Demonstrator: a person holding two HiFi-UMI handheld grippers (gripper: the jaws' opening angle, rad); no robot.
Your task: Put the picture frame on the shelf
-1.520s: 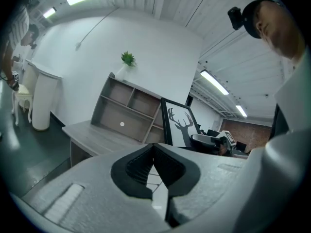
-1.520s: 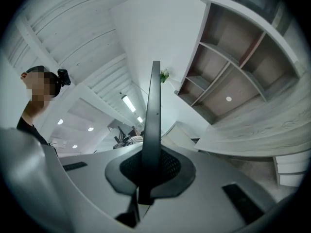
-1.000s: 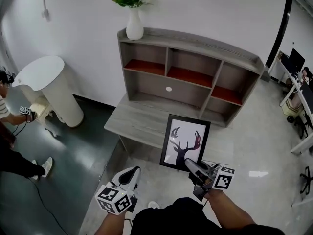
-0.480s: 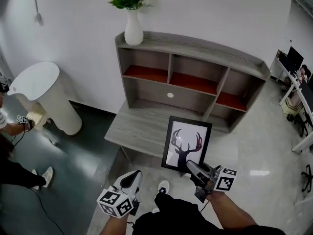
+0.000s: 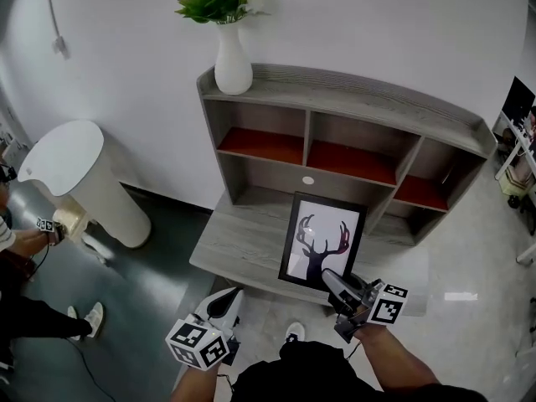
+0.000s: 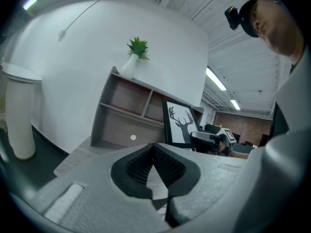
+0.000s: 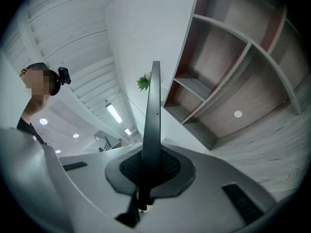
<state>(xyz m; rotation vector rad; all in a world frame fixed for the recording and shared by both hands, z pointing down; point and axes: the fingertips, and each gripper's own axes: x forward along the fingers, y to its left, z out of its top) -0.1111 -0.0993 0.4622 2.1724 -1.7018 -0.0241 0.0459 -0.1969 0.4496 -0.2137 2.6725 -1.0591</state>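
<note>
Picture frame (image 5: 322, 241), upright in portrait, is clamped by its bottom edge in the jaws of the right gripper (image 5: 331, 279). In the right gripper view its black rim is seen edge-on between the pads. Its long axis is held vertical, and the deer print is turned toward the person. It appears to be held in the air over the front of the lower board (image 5: 243, 241) of the shelf (image 5: 352, 86), touching nothing else. The compartments lie straight beyond the frame, the centre ones behind its top edge. The coming move is judged to turn on that: forward travel, upright, by the right hand alone. The left gripper (image 5: 224, 301), jaws together on nothing, is held low and left, well apart from the frame. A vase (image 5: 233, 61) of greenery stands on the shelf's top left corner, off that path.
</note>
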